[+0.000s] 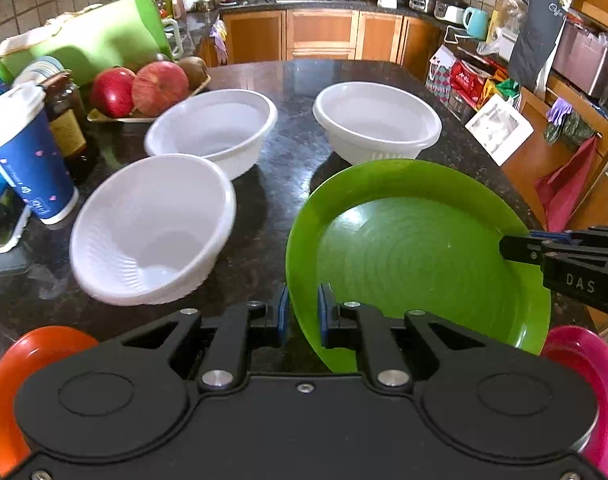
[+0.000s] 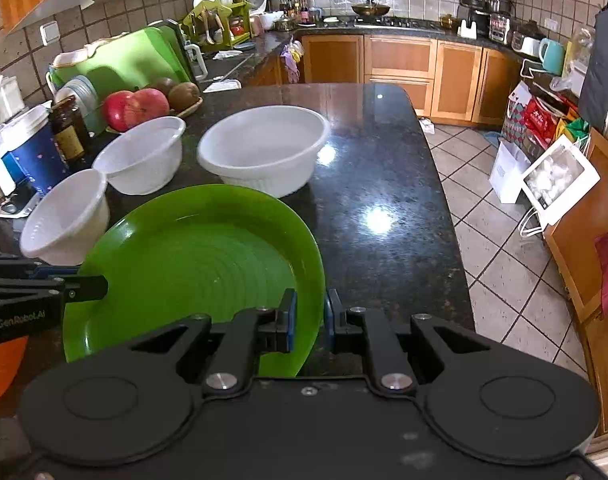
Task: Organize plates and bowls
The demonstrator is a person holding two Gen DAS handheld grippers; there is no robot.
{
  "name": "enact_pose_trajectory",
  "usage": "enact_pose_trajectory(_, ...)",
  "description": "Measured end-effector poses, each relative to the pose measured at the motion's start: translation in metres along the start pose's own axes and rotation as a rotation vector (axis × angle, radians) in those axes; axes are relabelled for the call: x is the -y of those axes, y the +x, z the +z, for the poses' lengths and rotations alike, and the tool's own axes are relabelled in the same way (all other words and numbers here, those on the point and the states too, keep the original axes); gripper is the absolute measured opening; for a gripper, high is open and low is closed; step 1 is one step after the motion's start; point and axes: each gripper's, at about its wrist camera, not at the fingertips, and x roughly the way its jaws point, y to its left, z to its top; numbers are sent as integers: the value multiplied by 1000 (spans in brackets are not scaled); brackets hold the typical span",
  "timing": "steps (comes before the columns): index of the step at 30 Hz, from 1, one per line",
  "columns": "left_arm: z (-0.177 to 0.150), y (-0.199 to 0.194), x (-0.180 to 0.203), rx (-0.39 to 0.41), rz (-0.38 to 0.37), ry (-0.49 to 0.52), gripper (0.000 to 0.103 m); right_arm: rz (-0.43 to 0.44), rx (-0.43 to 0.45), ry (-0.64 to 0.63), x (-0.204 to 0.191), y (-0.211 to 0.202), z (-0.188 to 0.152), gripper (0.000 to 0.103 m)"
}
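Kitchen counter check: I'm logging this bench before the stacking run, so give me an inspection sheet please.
Surface: dark speckled counter, glossy, with light glare.
Job's things: green plate gripped at opposite rims; three white bowls standing apart; orange plate and pink plate mostly hidden.
Clutter: blue paper cup, brown bottle, tray of apples.
Grippers: left gripper and right gripper each shut on the plate's rim.
Cables: nothing seen.
Surroundings: wooden cabinets, tiled floor.

Dark speckled countertop [image 2: 375, 168] | tray of red apples [image 1: 138, 88] and kiwifruit [image 2: 183, 95], far left | blue paper cup [image 1: 26, 156] beside brown bottle [image 1: 66, 120] | green cutting board [image 1: 104, 36] upright behind | teal mug [image 2: 551, 55] on far counter
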Motion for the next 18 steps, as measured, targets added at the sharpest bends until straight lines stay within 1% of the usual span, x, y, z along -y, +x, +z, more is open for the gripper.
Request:
enact_pose_trajectory(9, -19, -29, -21, 49, -9, 8, 19, -24, 38, -10, -34, -34, -17, 16)
enact_pose_trajectory(18, -50, -53, -43, 39, -41, 34, 19, -48, 65, 25, -66, -68, -51, 16)
